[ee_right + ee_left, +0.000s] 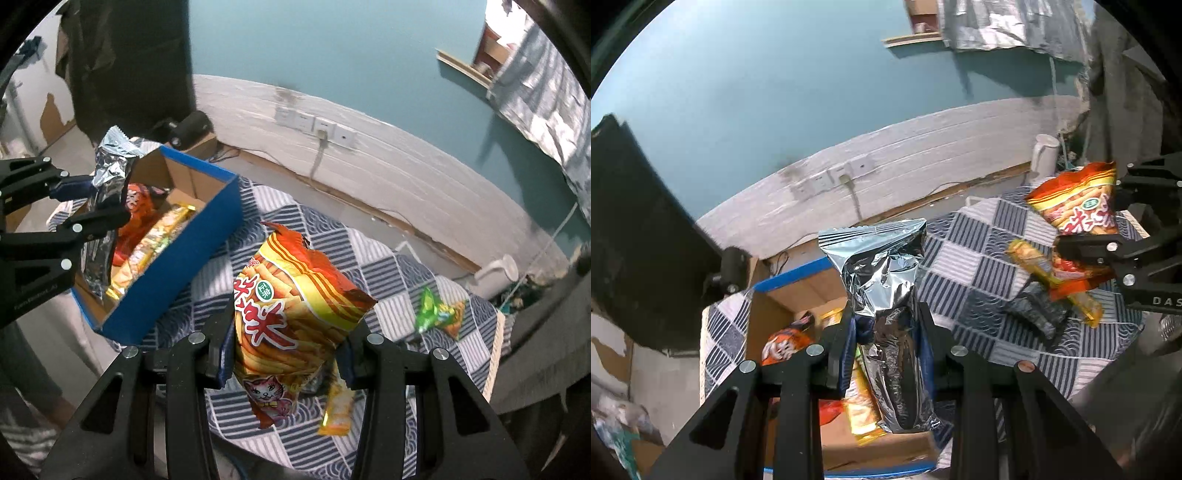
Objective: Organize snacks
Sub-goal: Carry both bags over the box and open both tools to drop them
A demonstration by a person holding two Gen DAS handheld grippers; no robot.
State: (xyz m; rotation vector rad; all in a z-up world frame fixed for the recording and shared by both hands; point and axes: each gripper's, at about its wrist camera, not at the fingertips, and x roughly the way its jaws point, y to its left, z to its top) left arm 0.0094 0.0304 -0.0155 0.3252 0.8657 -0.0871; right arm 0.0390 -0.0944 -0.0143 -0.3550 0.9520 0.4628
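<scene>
Both grippers are seen clamped on snack packets. By the left gripper (886, 332) a crinkled silver foil packet (882, 291) is pinched at its middle between nearly closed fingers and held upright above the open blue-sided cardboard box (177, 266). Inside that box an orange snack bag (783, 345) and yellow-wrapped bars (155, 240) are seen lying. By the right gripper (284, 354) an orange and yellow snack bag printed with a cartoon cat (288, 317) is gripped across its lower half, the fingers closed against its sides, and it is held just right of the box, above the blue and white checked cloth (388, 269). Under that bag a small yellow wrapped bar (338, 410) is seen, whether hanging or lying cannot be told. Farther right of the box, a green and orange packet (439, 314) is left lying on the cloth. Behind the box a white-painted wall strip with sockets (317, 123) is visible.
</scene>
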